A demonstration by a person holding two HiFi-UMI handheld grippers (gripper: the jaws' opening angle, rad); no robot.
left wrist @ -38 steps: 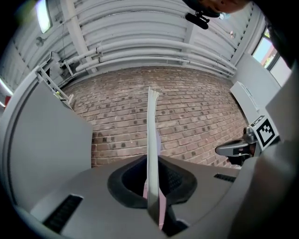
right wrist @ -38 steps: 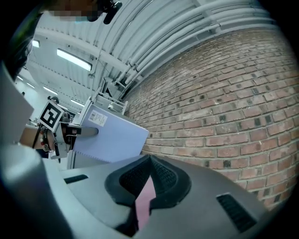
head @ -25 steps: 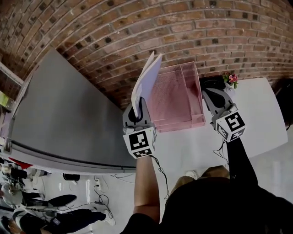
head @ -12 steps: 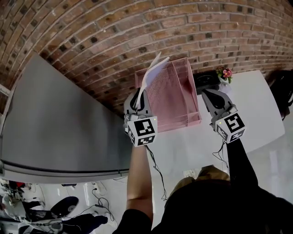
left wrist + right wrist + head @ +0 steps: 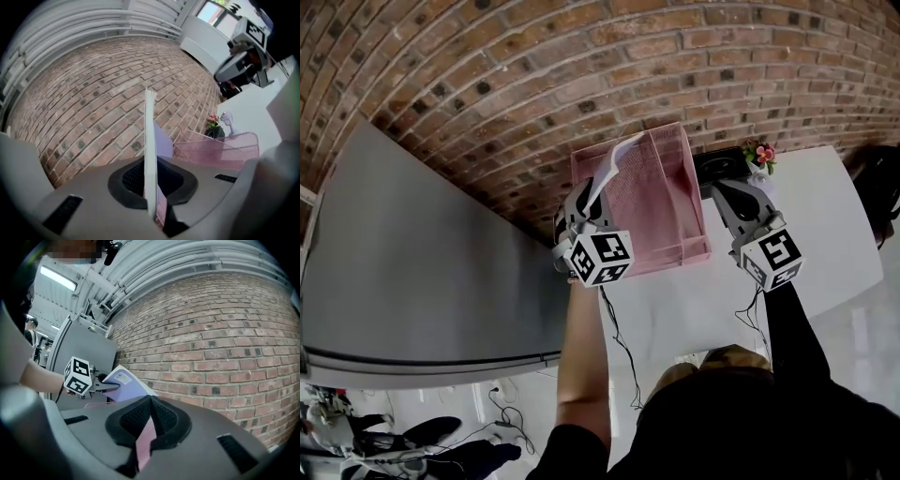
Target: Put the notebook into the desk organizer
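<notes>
While clamped upright in the left gripper, the thin lavender-covered notebook is hanging at the pink desk organizer's left edge, lower than before; the right gripper is resting closed alongside.

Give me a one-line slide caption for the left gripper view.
Left gripper shut on an upright, edge-on notebook, pink mesh desk organizer ahead at right, brick wall behind.

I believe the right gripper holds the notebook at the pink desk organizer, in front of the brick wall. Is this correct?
Not quite: the left gripper holds the notebook, as the left gripper view shows, with its jaws closed on the notebook's edge. The right gripper is shut and empty. The rest is right: the notebook is at the pink desk organizer, in front of the brick wall.
</notes>
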